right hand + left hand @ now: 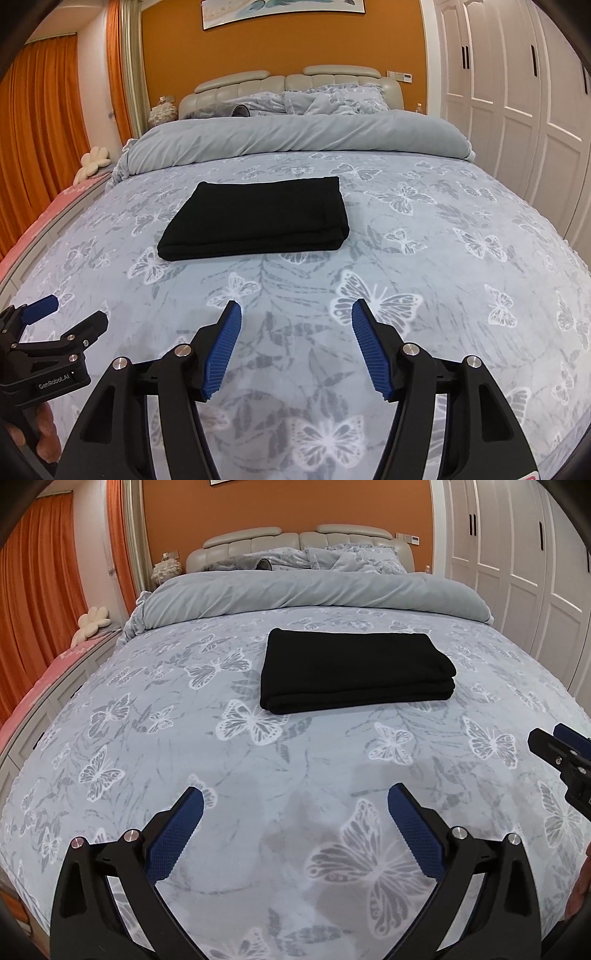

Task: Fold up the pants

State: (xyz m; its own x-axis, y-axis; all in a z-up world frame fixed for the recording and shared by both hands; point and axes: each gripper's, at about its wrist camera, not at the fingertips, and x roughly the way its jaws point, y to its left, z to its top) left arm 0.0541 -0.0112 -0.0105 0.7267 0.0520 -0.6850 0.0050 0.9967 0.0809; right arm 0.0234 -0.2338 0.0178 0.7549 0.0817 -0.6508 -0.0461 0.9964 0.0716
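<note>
The black pants (354,670) lie folded into a thick flat rectangle in the middle of the bed; they also show in the right wrist view (258,218). My left gripper (295,797) is open and empty, held above the bedspread well short of the pants. My right gripper (295,310) is open and empty too, also near the foot of the bed. The right gripper shows at the right edge of the left wrist view (554,738). The left gripper shows at the lower left of the right wrist view (70,314).
The bed has a pale blue butterfly bedspread (184,738), with a rolled grey duvet (314,590) and pillows (351,555) at the head. White wardrobe doors (517,572) stand on the right. Orange curtains (37,609) and a low bench with a flower cushion (90,624) are on the left.
</note>
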